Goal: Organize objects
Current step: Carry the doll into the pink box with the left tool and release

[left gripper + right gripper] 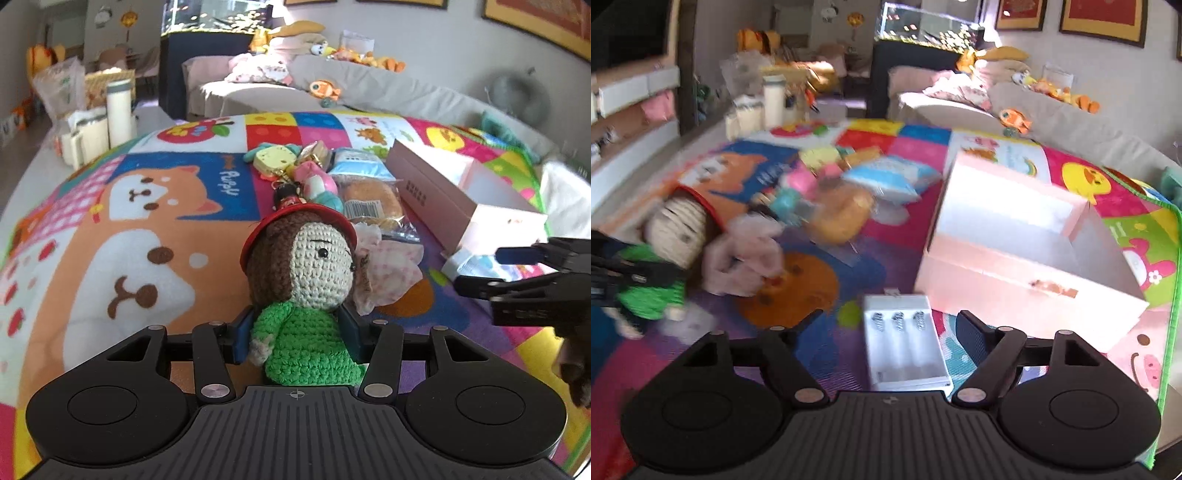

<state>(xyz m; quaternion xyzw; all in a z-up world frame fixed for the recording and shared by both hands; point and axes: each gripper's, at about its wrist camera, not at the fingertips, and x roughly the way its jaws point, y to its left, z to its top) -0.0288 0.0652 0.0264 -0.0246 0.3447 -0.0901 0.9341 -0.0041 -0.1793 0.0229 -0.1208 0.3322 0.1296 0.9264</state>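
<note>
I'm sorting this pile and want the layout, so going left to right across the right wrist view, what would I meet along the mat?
Crochet doll held in the left claw → pink cloth → white battery case between the open right claw's fingers → open pink box.

Your doll [306,291] has a green crochet body, cream face, brown hair & a red hat brim. The mat [129,236] under it is patchwork: orange-and-white puppy on blue, pink gingham, red, yellow & purple squares w/ cartoon animals. Your box [1027,240] is pale pink outside, white inside. The battery case [905,347] is white w/ silver springs. The bread pack [369,203] is golden-brown under clear wrap w/ a black-and-white barcode. The pouch [356,166] is light blue & white. Both tools are black w/ blue pads.
</note>
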